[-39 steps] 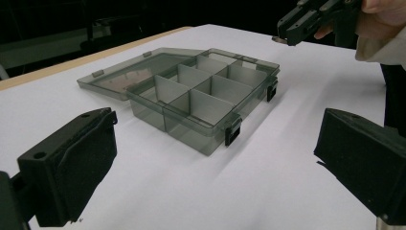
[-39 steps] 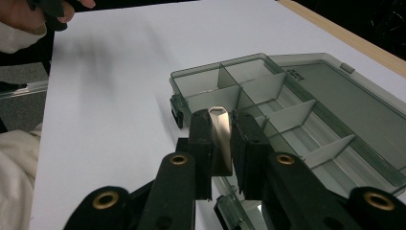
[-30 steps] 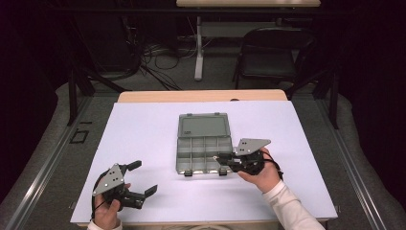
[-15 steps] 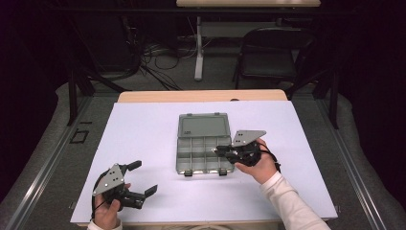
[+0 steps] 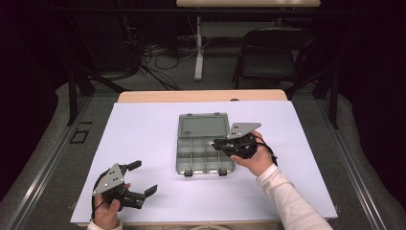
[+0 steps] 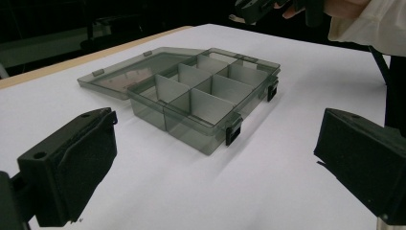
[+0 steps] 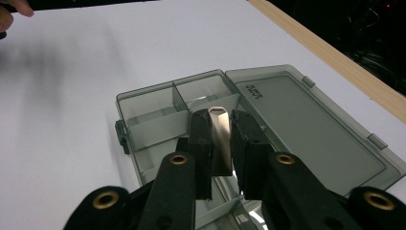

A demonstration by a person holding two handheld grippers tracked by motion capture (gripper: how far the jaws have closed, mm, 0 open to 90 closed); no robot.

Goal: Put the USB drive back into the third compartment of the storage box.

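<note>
A grey see-through compartment box [image 5: 183, 158] lies open mid-table, its lid [image 5: 203, 125] flat on the far side. My right gripper [image 5: 214, 143] hovers over the box's right compartments, shut on a small silver metal stick [image 7: 220, 143] that stands up between its pads [image 7: 199, 139]. The box's dividers [image 7: 152, 127] and lid [image 7: 306, 124] lie just below it. My left gripper [image 5: 143, 178] rests open near the table's front left, apart from the box. Its view has the box [image 6: 201, 96] ahead between its wide-apart jaws, which hold nothing, and the right gripper [image 6: 258, 7] beyond.
A white sheet [image 5: 143, 139] covers the table, with a wooden edge [image 5: 201, 96] along the far side. A black chair [image 5: 273, 52] and floor cables [image 5: 153, 57] lie beyond it. The box's compartments look empty.
My right gripper has moved away from the person and slightly left, from the box's front right corner to above its right compartments. The left gripper has stayed put.
</note>
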